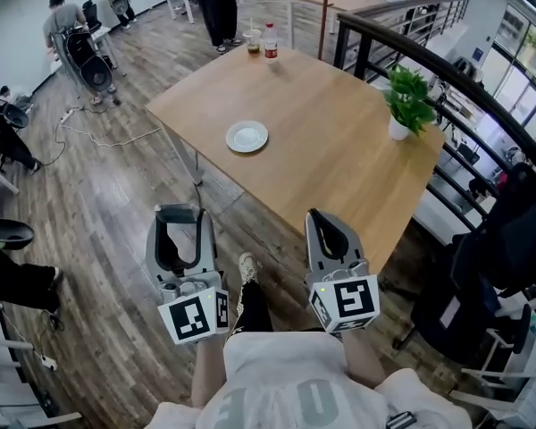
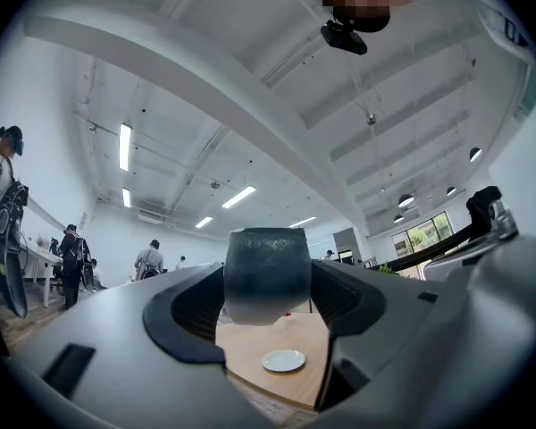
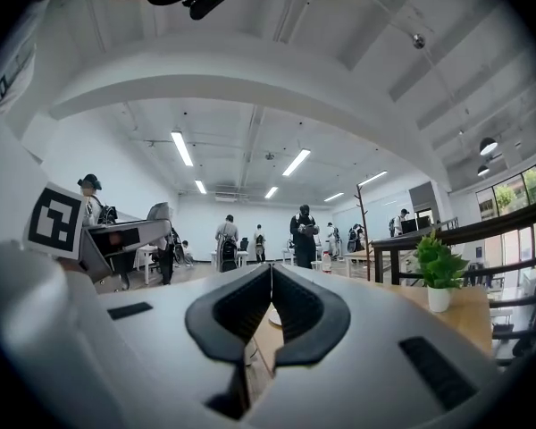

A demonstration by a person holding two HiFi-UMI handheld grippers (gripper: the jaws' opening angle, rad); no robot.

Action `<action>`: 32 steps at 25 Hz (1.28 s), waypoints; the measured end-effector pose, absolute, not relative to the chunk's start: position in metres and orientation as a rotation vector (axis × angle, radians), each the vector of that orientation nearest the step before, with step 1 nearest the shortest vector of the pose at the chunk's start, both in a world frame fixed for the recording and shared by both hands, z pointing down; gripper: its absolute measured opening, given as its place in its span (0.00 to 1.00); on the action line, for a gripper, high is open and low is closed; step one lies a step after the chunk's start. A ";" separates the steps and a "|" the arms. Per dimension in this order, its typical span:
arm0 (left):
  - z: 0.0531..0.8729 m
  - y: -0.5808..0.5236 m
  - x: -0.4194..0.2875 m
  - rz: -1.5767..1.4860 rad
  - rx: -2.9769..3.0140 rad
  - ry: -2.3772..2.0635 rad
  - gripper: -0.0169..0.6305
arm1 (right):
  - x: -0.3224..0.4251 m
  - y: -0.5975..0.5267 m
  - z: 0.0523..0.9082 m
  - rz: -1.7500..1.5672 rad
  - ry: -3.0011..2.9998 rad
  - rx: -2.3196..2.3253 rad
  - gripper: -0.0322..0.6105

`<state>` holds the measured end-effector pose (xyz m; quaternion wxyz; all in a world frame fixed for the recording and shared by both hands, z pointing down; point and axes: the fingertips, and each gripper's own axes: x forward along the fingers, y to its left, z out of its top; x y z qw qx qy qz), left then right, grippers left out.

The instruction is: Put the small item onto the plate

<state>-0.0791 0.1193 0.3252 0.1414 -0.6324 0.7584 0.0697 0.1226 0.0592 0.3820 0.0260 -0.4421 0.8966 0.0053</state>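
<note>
A white plate [image 1: 247, 136] lies on the left part of the wooden table [image 1: 330, 150]. Both grippers hang in front of the table's near edge, well short of the plate. My left gripper [image 1: 180, 214] is shut on a small dark cup-like item [image 2: 268, 275] with a pale lower part, held upright between the jaws. Past that item, the left gripper view shows the plate [image 2: 283, 360] below and ahead. My right gripper [image 1: 324, 226] is shut with nothing between its pads [image 3: 290, 307]. A sliver of the plate [image 3: 274, 316] shows through its jaws.
A bottle [image 1: 271, 43] and a cup [image 1: 253, 41] stand at the table's far corner. A potted plant [image 1: 406, 102] sits near the right edge. A black railing [image 1: 447, 70] runs along the right. People, chairs and cables occupy the floor at left.
</note>
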 end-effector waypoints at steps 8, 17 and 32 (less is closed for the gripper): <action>0.309 0.002 -0.141 0.222 -1.899 2.160 0.50 | 0.062 -0.045 0.354 0.080 2.796 -1.417 0.08; 0.269 -0.135 -0.218 0.265 -1.943 2.047 0.50 | -0.019 -0.174 0.311 0.135 2.720 -1.494 0.08; 0.288 -0.239 -0.227 0.158 -2.144 1.934 0.50 | -0.059 -0.268 0.320 0.062 2.703 -1.550 0.08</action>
